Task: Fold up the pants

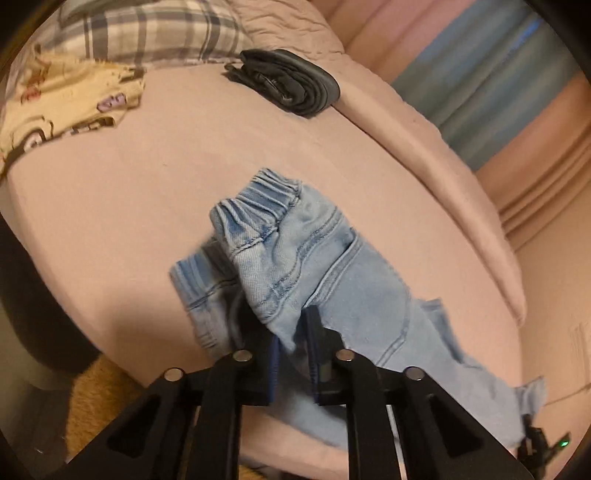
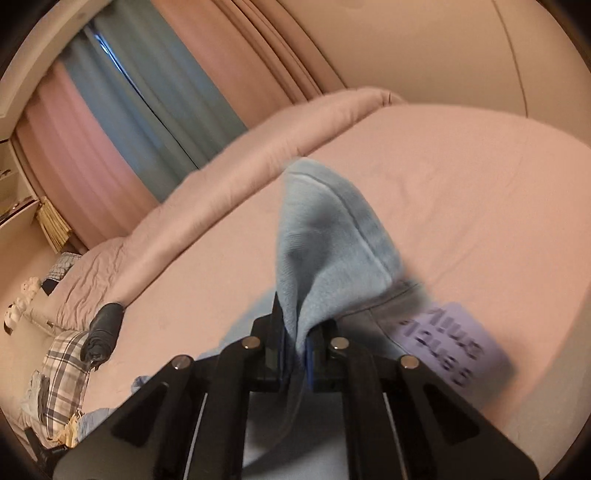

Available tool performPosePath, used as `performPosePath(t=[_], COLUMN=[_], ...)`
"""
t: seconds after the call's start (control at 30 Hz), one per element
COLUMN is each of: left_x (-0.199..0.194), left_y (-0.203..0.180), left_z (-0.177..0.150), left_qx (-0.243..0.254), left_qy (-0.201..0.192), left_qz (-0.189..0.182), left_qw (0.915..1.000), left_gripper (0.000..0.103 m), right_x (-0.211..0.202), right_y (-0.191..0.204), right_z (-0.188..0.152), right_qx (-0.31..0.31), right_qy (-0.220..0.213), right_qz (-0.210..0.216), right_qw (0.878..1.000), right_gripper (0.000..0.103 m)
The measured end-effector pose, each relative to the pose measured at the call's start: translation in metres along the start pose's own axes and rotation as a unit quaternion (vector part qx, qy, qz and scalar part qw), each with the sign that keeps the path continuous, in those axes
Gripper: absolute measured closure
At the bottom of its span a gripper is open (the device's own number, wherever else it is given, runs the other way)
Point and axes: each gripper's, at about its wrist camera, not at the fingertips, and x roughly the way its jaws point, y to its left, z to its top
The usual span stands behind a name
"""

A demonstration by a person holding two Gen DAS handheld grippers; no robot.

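Observation:
Light blue denim pants [image 1: 295, 258] with an elastic waistband lie crumpled on a pink bed [image 1: 147, 206]. In the left wrist view my left gripper [image 1: 291, 343] is shut on a fold of the pants near the waist, and the legs trail off to the right over the bed. In the right wrist view my right gripper [image 2: 300, 343] is shut on another part of the same pants [image 2: 325, 240], which stands up from the jaws in a blurred peak. The right gripper also shows as a small dark shape [image 1: 535, 446] at the lower right of the left wrist view.
A folded black garment [image 1: 291, 85] lies at the bed's far side beside a rolled pink duvet [image 1: 424, 147]. A plaid cloth [image 1: 147, 33] and a cartoon-print cloth [image 1: 62, 103] lie at the far left. A purple printed label [image 2: 454, 347] lies on the bed by the right gripper. Curtains [image 2: 110, 122] hang behind.

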Motion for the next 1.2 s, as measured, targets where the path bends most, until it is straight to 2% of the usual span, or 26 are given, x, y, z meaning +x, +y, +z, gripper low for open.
performPosePath(t=[0.1, 0.17, 0.2, 0.23, 0.27, 0.33, 0.6, 0.63, 0.7, 0.83, 0.93, 1.0, 1.1, 1.2], left_x=[0.008, 0.018, 0.017, 0.018, 0.017, 0.014, 0.006, 0.004, -0.001, -0.006, -0.015, -0.024, -0.014, 0.011], left_y=[0.021, 0.028, 0.028, 0.025, 0.025, 0.022, 0.027, 0.029, 0.031, 0.017, 0.001, -0.004, -0.001, 0.013], left_z=[-0.013, -0.015, -0.013, -0.012, -0.01, -0.009, 0.004, 0.006, 0.008, 0.012, 0.013, 0.012, 0.009, 0.001], left_qx=[0.008, -0.001, -0.001, 0.001, 0.004, 0.005, -0.025, -0.032, -0.041, -0.006, 0.028, 0.047, 0.067, 0.059], left_qy=[0.024, 0.032, 0.031, 0.031, 0.034, 0.036, 0.065, 0.063, 0.045, 0.016, -0.002, -0.017, 0.0, 0.044], left_qz=[0.023, 0.022, 0.018, 0.016, 0.016, 0.011, -0.014, -0.016, -0.022, 0.003, 0.015, 0.024, 0.047, 0.078], left_qw=[0.9994, 0.9992, 0.9994, 0.9994, 0.9993, 0.9993, 0.9975, 0.9974, 0.9979, 0.9998, 0.9995, 0.9984, 0.9966, 0.9942], left_gripper=[0.092, 0.092, 0.091, 0.091, 0.091, 0.091, 0.089, 0.086, 0.086, 0.087, 0.088, 0.088, 0.088, 0.088], right_x=[0.005, 0.023, 0.031, 0.031, 0.027, 0.026, 0.025, 0.023, 0.015, 0.023, 0.031, 0.029, 0.021, 0.029], right_y=[-0.014, -0.033, -0.045, -0.054, -0.063, -0.068, -0.055, -0.058, -0.063, -0.05, -0.03, -0.018, -0.016, -0.037], right_z=[-0.014, -0.032, -0.039, -0.041, -0.041, -0.036, -0.017, -0.015, -0.016, -0.006, 0.012, 0.029, 0.04, 0.024], right_qx=[-0.007, -0.003, 0.019, 0.041, 0.068, 0.103, 0.094, 0.1, 0.104, 0.063, 0.026, 0.018, 0.003, 0.03], right_qy=[0.032, 0.076, 0.095, 0.091, 0.077, 0.075, 0.08, 0.081, 0.078, 0.06, 0.042, 0.022, -0.001, 0.041], right_qz=[-0.033, -0.072, -0.08, -0.069, -0.047, -0.034, -0.068, -0.072, -0.072, -0.065, -0.053, -0.027, -0.023, -0.051], right_qw=[0.999, 0.995, 0.992, 0.993, 0.994, 0.991, 0.99, 0.989, 0.989, 0.994, 0.997, 0.999, 1.0, 0.997], right_gripper=[0.092, 0.087, 0.088, 0.087, 0.081, 0.076, 0.07, 0.07, 0.07, 0.086, 0.089, 0.089, 0.087, 0.081])
